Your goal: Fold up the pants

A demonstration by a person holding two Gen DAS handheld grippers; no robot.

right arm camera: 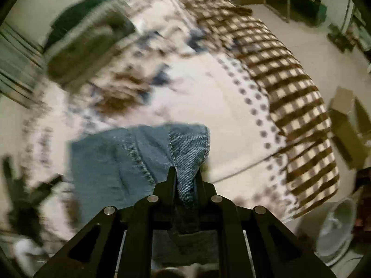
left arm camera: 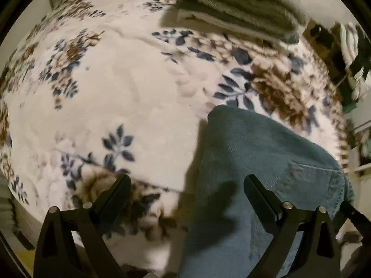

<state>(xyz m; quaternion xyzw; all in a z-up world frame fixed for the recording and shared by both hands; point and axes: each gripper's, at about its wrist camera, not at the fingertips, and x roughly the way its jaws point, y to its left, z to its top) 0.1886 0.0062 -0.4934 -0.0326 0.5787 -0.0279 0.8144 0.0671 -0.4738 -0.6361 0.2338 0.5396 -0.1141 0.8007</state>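
The right tongs pinched a hem of the pants, which stretched left across the bed beneath the wide, empty left tongs, nearer the loose denim.

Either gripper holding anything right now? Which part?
The right gripper is shut on the jeans, pinching a stitched edge of the denim. The left gripper is open above the jeans, holding nothing.
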